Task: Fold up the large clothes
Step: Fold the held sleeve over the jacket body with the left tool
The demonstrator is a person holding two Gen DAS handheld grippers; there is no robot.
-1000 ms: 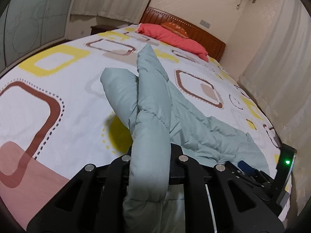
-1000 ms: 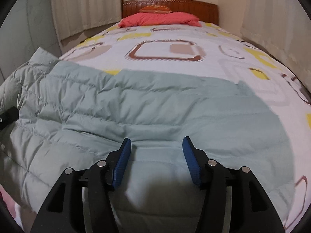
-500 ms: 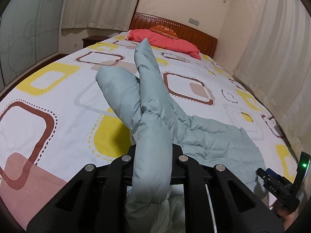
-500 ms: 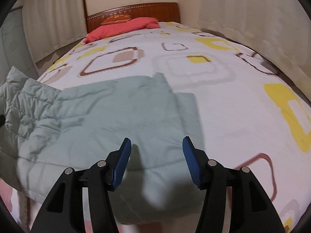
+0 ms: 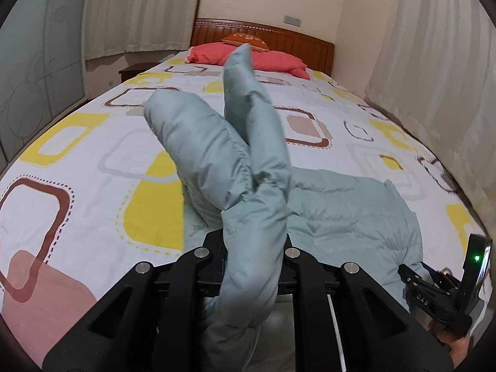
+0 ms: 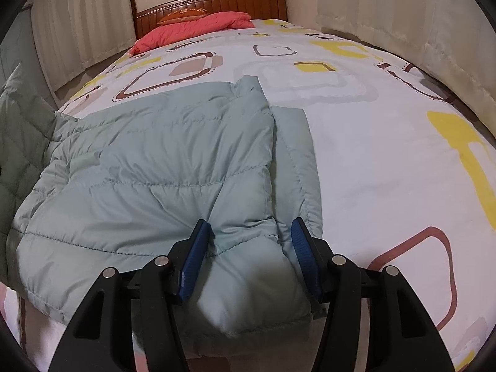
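Note:
A pale green puffer jacket (image 5: 341, 210) lies spread near the foot of the bed. My left gripper (image 5: 254, 241) is shut on a padded fold of it. That fold (image 5: 217, 155) stands up from the jaws in two puffy lobes and hides the fingertips. In the right wrist view the jacket (image 6: 170, 161) fills the left half, with its lifted part at the left edge (image 6: 21, 124). My right gripper (image 6: 249, 232) is open and straddles the jacket's near right corner. Its blue pads (image 6: 198, 248) stand on either side of the fabric. The right gripper (image 5: 434, 294) also shows low at the right of the left wrist view.
The bed sheet (image 5: 77, 155) is white with yellow and brown squares. A red pillow (image 5: 272, 60) and an orange cushion (image 5: 248, 38) lie by the wooden headboard (image 6: 217, 3). Curtains (image 5: 434, 62) hang close along the right side. A dark nightstand (image 5: 136, 69) stands at the left.
My right gripper slid rightwards along the jacket's near edge and sank until its open jaws straddle the corner. My left gripper shifted and rolled with the fold still in its jaws.

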